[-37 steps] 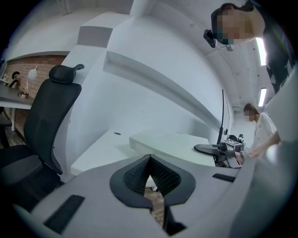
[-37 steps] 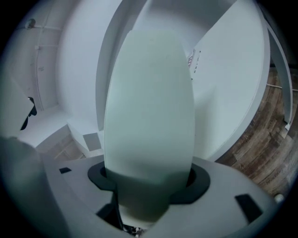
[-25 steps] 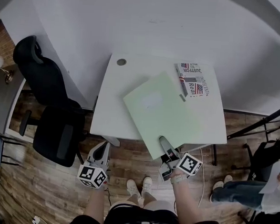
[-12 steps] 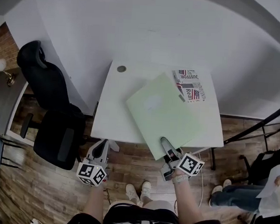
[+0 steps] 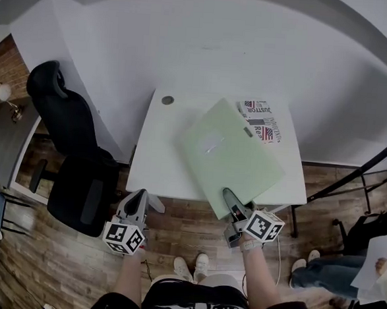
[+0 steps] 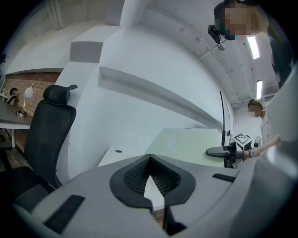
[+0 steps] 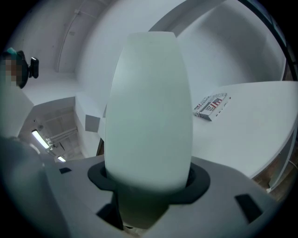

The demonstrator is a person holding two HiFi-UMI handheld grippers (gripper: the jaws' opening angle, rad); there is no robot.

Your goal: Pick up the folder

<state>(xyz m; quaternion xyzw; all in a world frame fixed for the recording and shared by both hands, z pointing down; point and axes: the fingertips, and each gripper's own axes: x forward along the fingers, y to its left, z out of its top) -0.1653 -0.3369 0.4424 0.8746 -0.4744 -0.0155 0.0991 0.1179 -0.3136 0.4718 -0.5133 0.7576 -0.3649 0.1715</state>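
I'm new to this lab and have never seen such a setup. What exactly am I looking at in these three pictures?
There is no robot: a person holds hand tongs in each hand. The top-down picture comes from a camera on the person's head. The other two come from cameras riding on each tongs, looking along the jaws. A pale green folder stretches over a white table. At the table's far right lies a printed magazine whose corner the folder covers. A black office chair stands to the left. The right tongs are clamped on the folder's near edge, which juts past the table. The left tongs are shut and empty, held in front of the table's near left corner.
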